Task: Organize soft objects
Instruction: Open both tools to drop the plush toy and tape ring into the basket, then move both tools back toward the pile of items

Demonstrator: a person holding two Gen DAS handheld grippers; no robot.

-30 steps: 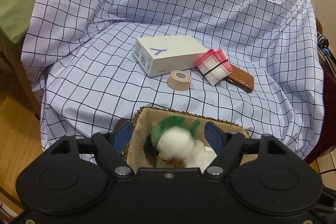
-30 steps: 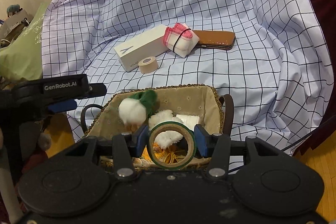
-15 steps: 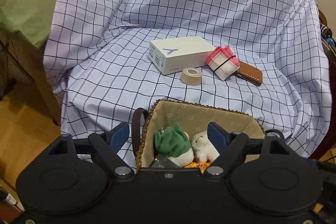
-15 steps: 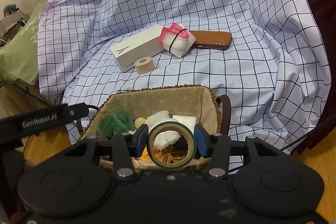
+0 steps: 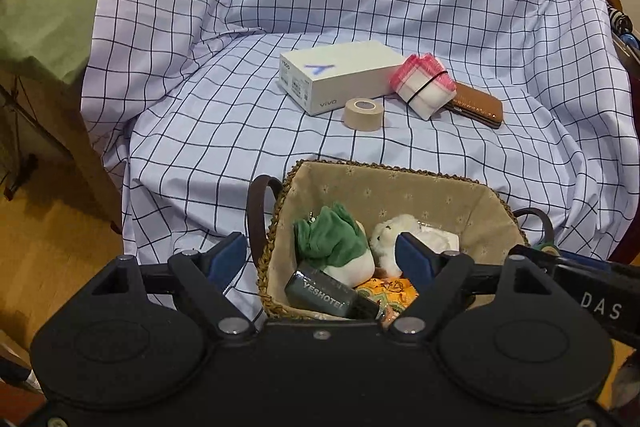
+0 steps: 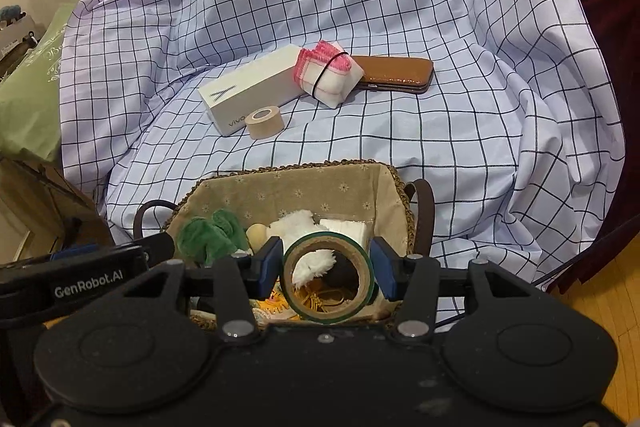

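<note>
Left tool (image 5: 320, 259) released, empty, above basket (image 5: 400, 187) holding the green-leafed plush (image 5: 332, 247); right tool (image 6: 326, 267) clenched on green tape roll (image 6: 329, 277) over basket (image 6: 296, 183); lower roll in before releasing; avoid crushing white plush (image 6: 296, 223).

left gripper (image 5: 320, 259): matte black housing, two round raised discs, silver screws at finger pivots, blue pads | right gripper (image 6: 326, 269): same black build, dusty specks, blue pads, silver screws | markings: white "GenRobot.AI" and "DAS" lettering on the black side bars
</note>
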